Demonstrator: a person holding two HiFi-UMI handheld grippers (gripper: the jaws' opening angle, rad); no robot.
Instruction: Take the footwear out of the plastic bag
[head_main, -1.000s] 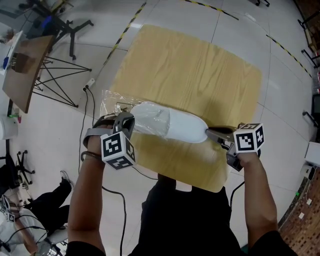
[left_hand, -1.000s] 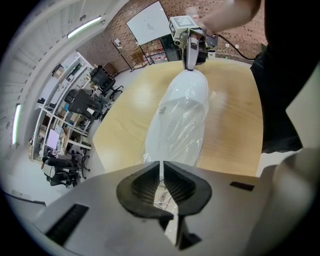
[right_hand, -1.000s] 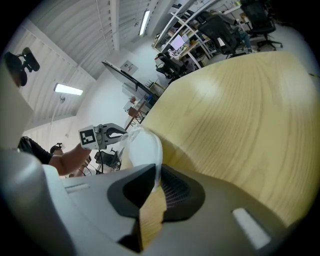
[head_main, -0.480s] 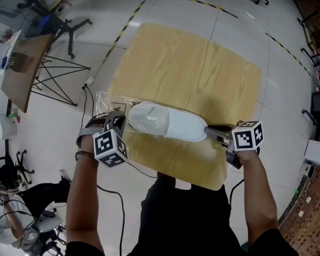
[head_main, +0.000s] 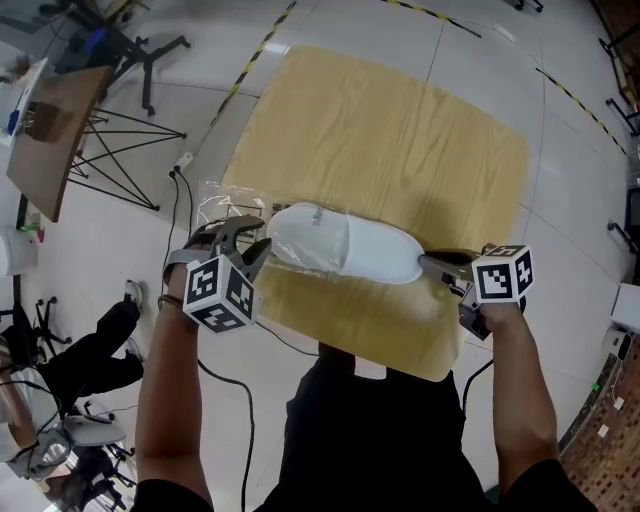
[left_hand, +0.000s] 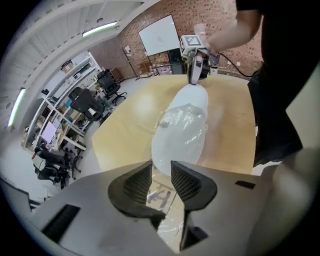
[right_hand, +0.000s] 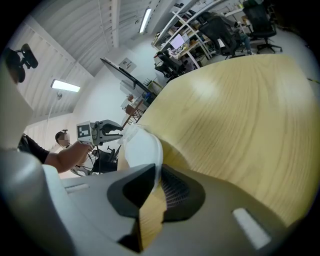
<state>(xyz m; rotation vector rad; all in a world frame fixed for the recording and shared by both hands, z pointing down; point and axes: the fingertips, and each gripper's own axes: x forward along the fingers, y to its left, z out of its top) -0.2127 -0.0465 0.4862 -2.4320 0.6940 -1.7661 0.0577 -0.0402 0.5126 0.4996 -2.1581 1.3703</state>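
- Honestly, the step in hand looks like re-grabbing the plastic bag closer to the slipper so it can be peeled off.
- The left gripper has just been opening its jaws. They stand apart, with loose bag film in the gap and no pad pressing on it.
- The right gripper is clamped on the slipper's heel edge, at the near side of the table. I'd hold that grip firm.
- I'd bite only film, not the slipper's toe, then pull away from the right gripper.
- The slipper lies flat between both tools: toe end wrapped in bag just beside the left jaws, heel end bare.
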